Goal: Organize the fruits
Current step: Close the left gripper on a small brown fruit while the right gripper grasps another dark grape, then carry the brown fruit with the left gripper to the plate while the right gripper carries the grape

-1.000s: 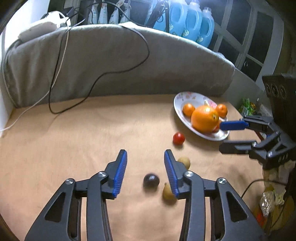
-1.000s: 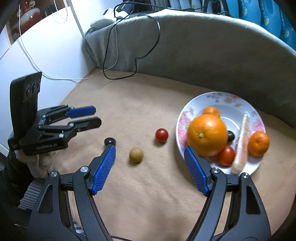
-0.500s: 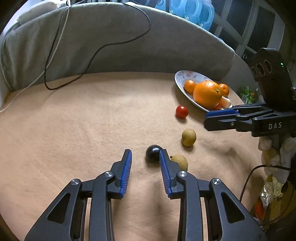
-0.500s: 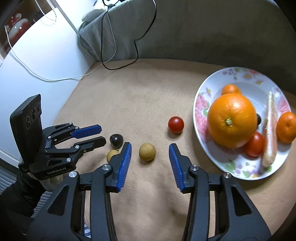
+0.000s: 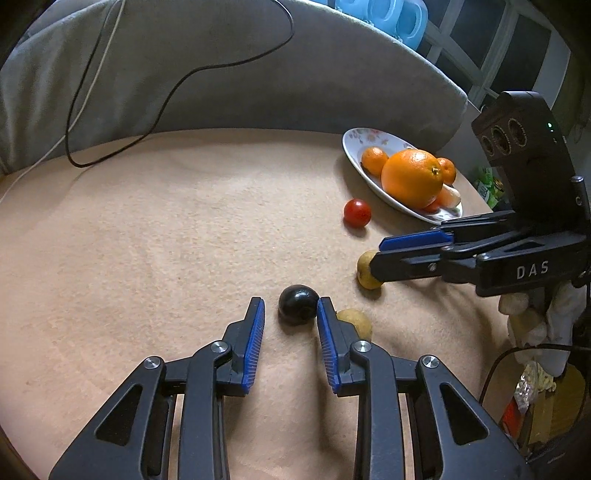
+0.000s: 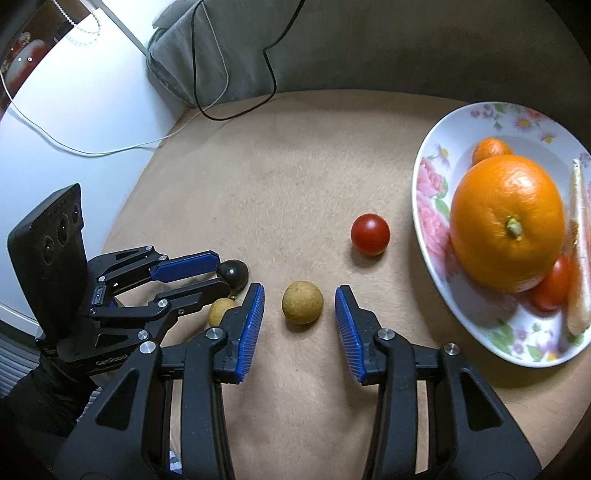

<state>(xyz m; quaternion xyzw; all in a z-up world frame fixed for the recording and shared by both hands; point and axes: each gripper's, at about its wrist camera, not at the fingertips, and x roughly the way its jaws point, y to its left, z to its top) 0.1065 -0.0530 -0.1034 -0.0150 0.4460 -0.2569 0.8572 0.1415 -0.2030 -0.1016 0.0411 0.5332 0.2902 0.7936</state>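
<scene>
A dark round fruit (image 5: pixel 298 304) lies on the tan cloth just ahead of my open left gripper (image 5: pixel 290 308), touching its right fingertip. A yellow-brown fruit (image 5: pixel 355 322) lies right of that finger. My open right gripper (image 6: pixel 300 295) straddles another yellow-brown fruit (image 6: pixel 302 302) without touching it; this fruit also shows in the left wrist view (image 5: pixel 366 271). A red cherry tomato (image 6: pixel 370 234) lies loose near the floral plate (image 6: pixel 436 218). The plate holds a big orange (image 6: pixel 508 221), small oranges, a tomato and a carrot.
A grey cushion (image 5: pixel 236 85) curves around the back of the tan cloth (image 5: pixel 166 229). A black cable (image 5: pixel 173 92) and a white cable (image 5: pixel 88 88) hang over it. Blue bottles (image 5: pixel 380 14) stand behind. The cloth's edge drops off at right, with clutter below.
Both grippers have moved forward and down. The left one has closed in on the dark fruit. The right one has come around the yellow-brown fruit, its jaws narrower than a second ago.
</scene>
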